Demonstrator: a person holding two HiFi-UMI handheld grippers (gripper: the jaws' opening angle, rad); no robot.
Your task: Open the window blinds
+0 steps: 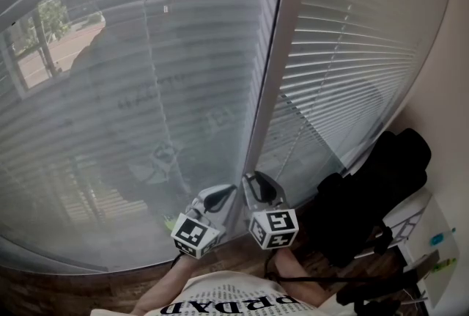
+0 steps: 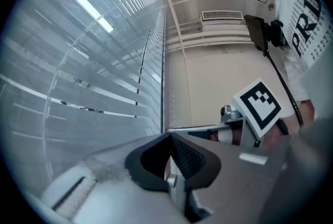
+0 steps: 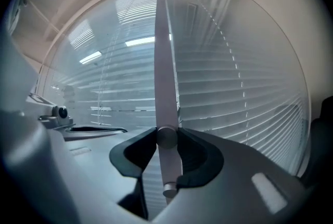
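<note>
— So, where are the blinds [image 3: 239, 93]?
— Hanging just beyond our right tool [image 3: 166, 140], which pinches their wand [image 3: 165, 88]; our left tool [image 2: 170, 137], close beside it, has its jaws pressed together.

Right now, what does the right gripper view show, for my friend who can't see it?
The right gripper has its dark jaws closed on an upright grey rod in front of the window. Behind it, pale slatted blinds fill the view on both sides.
</note>
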